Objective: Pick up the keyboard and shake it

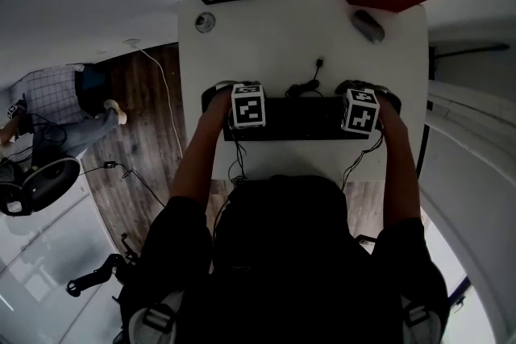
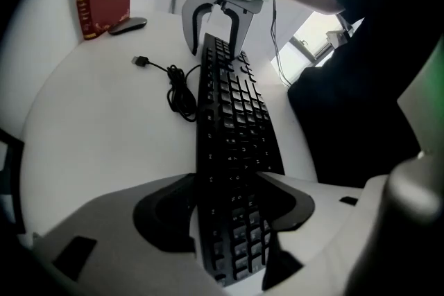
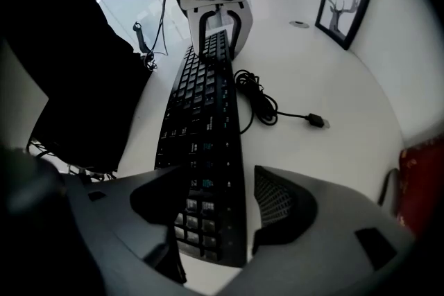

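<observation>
Keyboard [image 1: 298,118] lies lengthwise along the counter's [image 1: 274,36] near edge, its cable [image 1: 305,87] coiled just behind it. My left claw [image 2: 232,246] is clamped on the left end, pads against both long edges. My right claw [image 3: 214,246] straddles the right end, jaws spread wide, a gap beside one pad, gripping nothing.
</observation>
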A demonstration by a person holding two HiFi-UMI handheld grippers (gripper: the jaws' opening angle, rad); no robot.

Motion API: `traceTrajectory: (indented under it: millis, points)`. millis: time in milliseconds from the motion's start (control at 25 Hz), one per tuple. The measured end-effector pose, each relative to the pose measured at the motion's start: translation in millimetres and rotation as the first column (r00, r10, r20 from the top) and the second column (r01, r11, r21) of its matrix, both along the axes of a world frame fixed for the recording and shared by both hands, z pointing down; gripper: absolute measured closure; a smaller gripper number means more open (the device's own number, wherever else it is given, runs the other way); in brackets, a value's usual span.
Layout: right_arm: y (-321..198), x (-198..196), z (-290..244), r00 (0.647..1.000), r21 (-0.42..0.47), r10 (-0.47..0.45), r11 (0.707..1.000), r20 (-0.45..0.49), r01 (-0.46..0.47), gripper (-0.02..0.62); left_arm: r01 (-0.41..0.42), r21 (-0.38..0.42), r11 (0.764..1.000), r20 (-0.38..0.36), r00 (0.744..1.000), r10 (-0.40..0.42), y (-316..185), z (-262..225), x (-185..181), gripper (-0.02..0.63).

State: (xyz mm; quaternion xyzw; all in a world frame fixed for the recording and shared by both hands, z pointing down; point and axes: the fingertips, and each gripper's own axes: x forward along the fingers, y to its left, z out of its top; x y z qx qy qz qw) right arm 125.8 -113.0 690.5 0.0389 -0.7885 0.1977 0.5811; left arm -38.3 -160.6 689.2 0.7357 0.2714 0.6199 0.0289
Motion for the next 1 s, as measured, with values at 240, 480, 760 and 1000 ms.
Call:
traceTrajectory:
  millis: [240, 480, 760, 1000]
  points:
    - [-5, 8, -6, 0.993, 0.202, 0.079, 0.978, -0.086, -0.06, 0.291, 0.138, 0.195, 0.971, -0.161, 0.981, -0.107, -27, -19, 2, 0.442]
    - [-36, 2, -54, 0.956, 0.479, 0.28, 0.853, -0.087, -0.207, 0.482, 0.461, 0.281, 0.842, -0.421, 0.847, -0.324, -37, -63, 6, 0.603]
    - [-60, -39, -140, 0.875, 0.681, 0.473, 0.61, 0.099, -0.406, 0.574, 0.893, -0.003, 0.449, -0.696, 0.32, -0.642, -31, -139, -9, 0.603]
    - [-45, -89, -171, 0.889, 0.755, 0.445, 0.544, 0.112, -0.367, 0.574, 0.929, -0.154, 0.336, -0.731, 0.121, -0.672, 2, -169, -32, 0.603]
